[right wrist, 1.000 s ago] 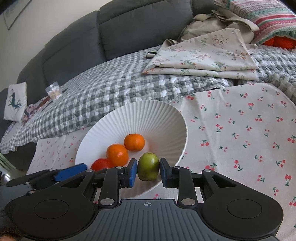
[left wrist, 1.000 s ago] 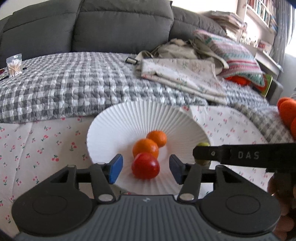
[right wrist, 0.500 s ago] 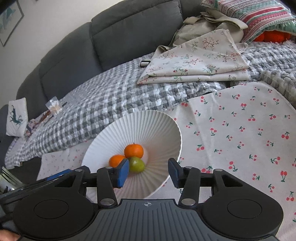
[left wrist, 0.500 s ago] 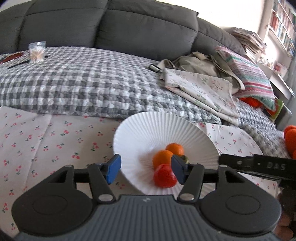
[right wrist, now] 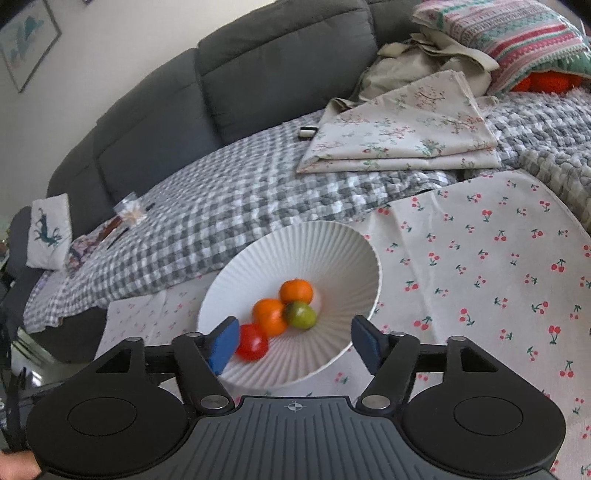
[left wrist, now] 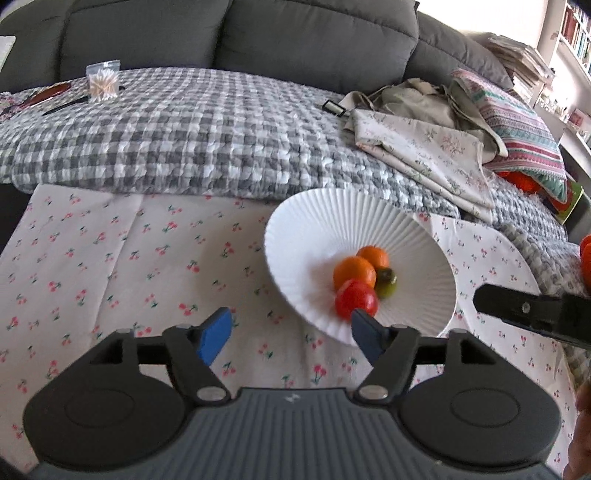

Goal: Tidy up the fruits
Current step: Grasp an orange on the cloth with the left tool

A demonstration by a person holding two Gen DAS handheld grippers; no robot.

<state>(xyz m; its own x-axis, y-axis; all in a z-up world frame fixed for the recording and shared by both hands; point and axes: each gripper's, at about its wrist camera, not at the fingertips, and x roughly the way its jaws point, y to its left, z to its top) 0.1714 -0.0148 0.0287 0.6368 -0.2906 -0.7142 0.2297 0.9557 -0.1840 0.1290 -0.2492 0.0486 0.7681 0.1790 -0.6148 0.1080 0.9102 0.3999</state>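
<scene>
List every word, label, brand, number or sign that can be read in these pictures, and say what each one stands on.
No text reads legibly in either view.
Right gripper's finger, seen from the left wrist: no lettering shows on it here.
Small emblem on the left gripper body: a mark, not letters.
Crosshair mark on the right gripper body: a symbol only.
Book spines on the shelf: too small and blurred.
Wall picture: no readable text.
</scene>
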